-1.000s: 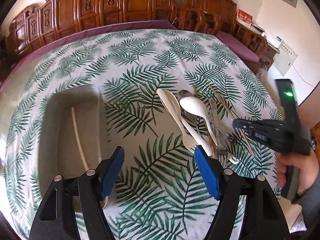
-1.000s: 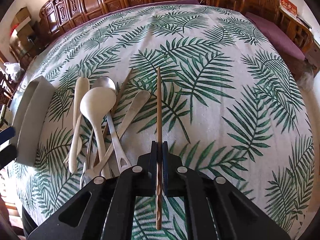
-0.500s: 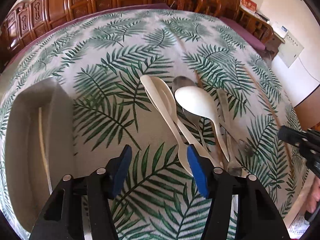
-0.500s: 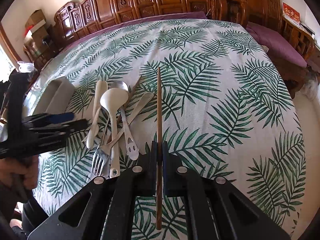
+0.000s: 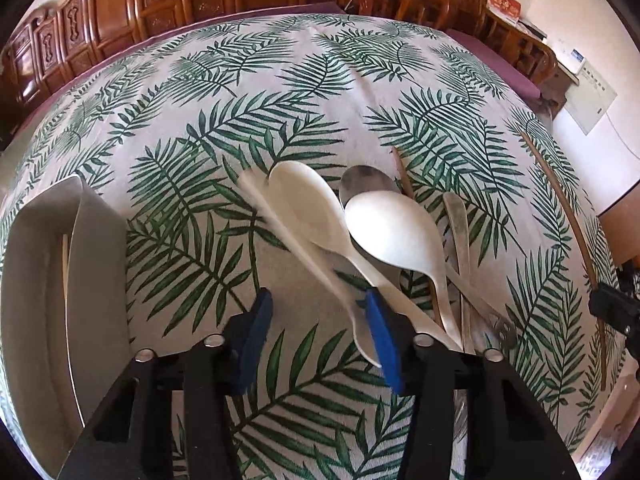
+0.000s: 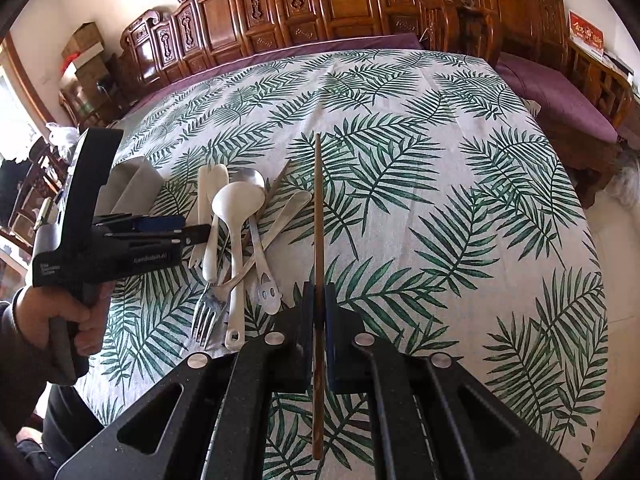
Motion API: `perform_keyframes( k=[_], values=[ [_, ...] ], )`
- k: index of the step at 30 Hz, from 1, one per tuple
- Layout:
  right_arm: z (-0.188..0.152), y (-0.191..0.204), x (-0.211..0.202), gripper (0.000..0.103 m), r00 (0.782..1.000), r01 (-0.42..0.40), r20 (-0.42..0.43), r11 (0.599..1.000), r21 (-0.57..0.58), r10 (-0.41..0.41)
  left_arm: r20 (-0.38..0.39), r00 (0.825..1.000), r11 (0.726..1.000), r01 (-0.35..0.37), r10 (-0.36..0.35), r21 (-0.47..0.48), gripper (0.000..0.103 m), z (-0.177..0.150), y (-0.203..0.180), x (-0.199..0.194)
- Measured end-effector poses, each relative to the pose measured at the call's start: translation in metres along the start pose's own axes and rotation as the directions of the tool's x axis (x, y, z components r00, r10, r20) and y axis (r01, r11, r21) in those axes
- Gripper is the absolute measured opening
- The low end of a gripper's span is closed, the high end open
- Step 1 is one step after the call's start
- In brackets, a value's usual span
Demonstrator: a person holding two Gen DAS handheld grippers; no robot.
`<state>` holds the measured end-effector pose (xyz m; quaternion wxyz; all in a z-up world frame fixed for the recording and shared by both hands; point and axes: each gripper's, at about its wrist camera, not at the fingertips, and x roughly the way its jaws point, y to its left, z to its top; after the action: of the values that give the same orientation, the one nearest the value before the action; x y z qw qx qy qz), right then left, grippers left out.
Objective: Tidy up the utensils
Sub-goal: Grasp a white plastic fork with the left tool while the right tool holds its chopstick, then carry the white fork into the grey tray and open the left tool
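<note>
A pile of utensils lies on the leaf-print tablecloth: white plastic spoons (image 5: 396, 232) (image 6: 236, 208), a white fork (image 5: 304, 256), a metal spoon (image 5: 366, 182), a metal fork (image 6: 206, 312) and a brown chopstick (image 5: 402, 172). My left gripper (image 5: 320, 336) is open and low over the white fork's tine end, its blue pads on either side. It also shows in the right wrist view (image 6: 160, 226). My right gripper (image 6: 319, 312) is shut on a brown chopstick (image 6: 318, 216) and holds it above the table, right of the pile.
A grey tray (image 5: 36, 296) stands at the left with one pale chopstick (image 5: 66, 304) in it. Carved wooden chairs (image 6: 320, 4) line the far side. The table's edge runs along the right, with a purple cushion (image 6: 560, 96) beyond.
My left gripper has moved forward and down to the white fork in the pile. My right gripper has lifted back with the chopstick still in it.
</note>
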<state>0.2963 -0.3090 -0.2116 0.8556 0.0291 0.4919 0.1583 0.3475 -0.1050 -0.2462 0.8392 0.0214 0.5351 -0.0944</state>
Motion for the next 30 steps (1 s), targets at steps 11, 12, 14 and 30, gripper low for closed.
perform_keyframes(
  k=[11, 12, 14, 30],
  values=[
    [-0.006, 0.014, -0.010, 0.006, 1.000, 0.001, 0.010, 1.000, -0.013, 0.000, -0.007, 1.000, 1.000, 0.027, -0.027, -0.012, 0.005, -0.008, 0.007, -0.009],
    [-0.007, 0.016, -0.012, 0.006, 1.000, -0.001, 0.013, 1.000, -0.014, 0.001, -0.007, 1.000, 0.999, 0.031, -0.031, -0.014, 0.005, -0.010, 0.009, -0.012],
    [-0.008, 0.023, -0.016, 0.006, 1.000, -0.003, 0.021, 1.000, -0.019, 0.003, -0.005, 1.000, 0.999, 0.028, -0.029, -0.017, 0.005, -0.014, 0.012, -0.018],
    [-0.015, 0.063, -0.038, 0.006, 0.998, -0.011, 0.059, 0.999, -0.043, 0.014, 0.070, 0.991, 0.992, 0.118, -0.114, -0.047, 0.005, -0.023, 0.029, -0.076]
  ],
)
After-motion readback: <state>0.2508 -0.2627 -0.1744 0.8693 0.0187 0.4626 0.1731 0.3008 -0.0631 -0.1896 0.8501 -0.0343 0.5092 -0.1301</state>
